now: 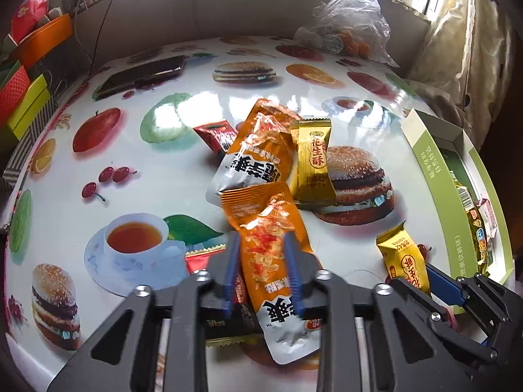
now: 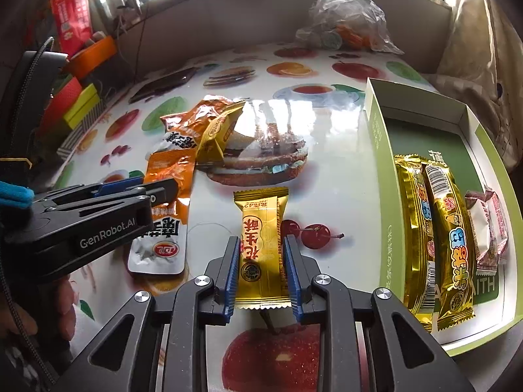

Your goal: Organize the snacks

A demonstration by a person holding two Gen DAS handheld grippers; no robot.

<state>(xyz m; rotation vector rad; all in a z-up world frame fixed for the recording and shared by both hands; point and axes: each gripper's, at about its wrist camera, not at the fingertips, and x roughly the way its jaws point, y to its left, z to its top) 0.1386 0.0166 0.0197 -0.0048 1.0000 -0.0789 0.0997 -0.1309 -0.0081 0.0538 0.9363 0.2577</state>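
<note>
- The left gripper (image 1: 261,261) had its jaws pinching an orange snack packet (image 1: 271,248) across its width; the packet hung tilted between the blue pads, apparently lifted off the table (image 1: 163,163) so that it could be carried.
- The right gripper (image 2: 261,268) had its jaws pressed onto a gold peanut-candy packet (image 2: 261,241) from both long edges. The packet lay just beside the green box (image 2: 376,150), on its open-table side, which suited a short transfer into it.
- The green box already held two long gold bars (image 2: 434,235) laid lengthwise side by side and a pale wrapped snack (image 2: 487,228) against the box's far side wall. Judgement: the box served as the collecting place, and the parallel packing saved room.
- Further from the green box, a second orange packet (image 1: 258,150), another gold packet (image 1: 312,160) and a red packet (image 1: 217,135) lay overlapping in a loose heap, not yet sorted.
- A clear plastic bag (image 1: 353,23) sat beyond the green box, at the table's rear edge, apart from the work.
- Risk noted: the glossy wrappers might slip in the pads.
</note>
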